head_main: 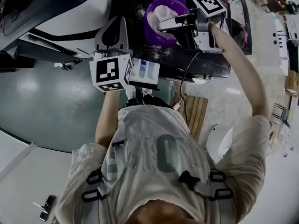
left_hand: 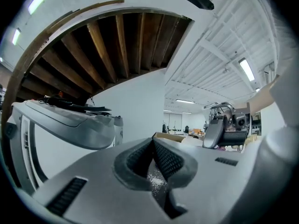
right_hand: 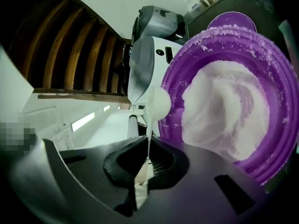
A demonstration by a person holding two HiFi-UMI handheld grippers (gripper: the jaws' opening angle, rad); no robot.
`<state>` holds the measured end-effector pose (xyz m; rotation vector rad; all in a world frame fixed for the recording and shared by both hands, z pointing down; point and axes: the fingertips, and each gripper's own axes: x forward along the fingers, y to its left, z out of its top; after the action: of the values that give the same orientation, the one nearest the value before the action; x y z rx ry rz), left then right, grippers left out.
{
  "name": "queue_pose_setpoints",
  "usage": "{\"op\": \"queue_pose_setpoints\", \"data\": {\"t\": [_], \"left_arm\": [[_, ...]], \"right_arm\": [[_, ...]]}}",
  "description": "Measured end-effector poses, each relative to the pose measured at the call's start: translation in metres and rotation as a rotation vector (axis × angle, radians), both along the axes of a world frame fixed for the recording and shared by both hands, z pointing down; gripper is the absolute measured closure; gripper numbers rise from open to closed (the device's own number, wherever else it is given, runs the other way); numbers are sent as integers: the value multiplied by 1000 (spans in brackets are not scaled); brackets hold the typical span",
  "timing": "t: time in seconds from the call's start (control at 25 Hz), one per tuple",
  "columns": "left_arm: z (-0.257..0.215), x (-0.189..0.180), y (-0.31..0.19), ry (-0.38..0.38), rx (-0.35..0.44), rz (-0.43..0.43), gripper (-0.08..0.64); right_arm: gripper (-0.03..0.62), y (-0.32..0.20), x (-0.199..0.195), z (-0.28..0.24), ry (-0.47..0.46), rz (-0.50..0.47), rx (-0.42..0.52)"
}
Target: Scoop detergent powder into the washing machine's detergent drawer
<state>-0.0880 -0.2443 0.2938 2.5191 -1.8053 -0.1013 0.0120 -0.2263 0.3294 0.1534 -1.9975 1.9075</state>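
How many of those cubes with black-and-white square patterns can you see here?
2. One cube sits on the left gripper, left of centre in the head view; the other tops the right gripper, which holds a white spoon by the purple bowl. None seems hidden.

From above, the right gripper (head_main: 163,25) covers part of the purple bowl (head_main: 150,17). In the right gripper view the bowl (right_hand: 174,85) runs off the right edge. Beside the bowl, the white spoon (right_hand: 156,104) has its handle end hidden between the closed jaws. Whether it carries powder cannot be told.
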Motion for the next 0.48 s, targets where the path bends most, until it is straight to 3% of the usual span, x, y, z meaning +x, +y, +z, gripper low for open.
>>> {"op": "queue_pose_setpoints", "data": {"t": [0.48], "left_arm": [[-24, 29, 8, -38, 16, 66, 540]], "right_arm": [[584, -13, 6, -72, -282, 342, 216]]}}
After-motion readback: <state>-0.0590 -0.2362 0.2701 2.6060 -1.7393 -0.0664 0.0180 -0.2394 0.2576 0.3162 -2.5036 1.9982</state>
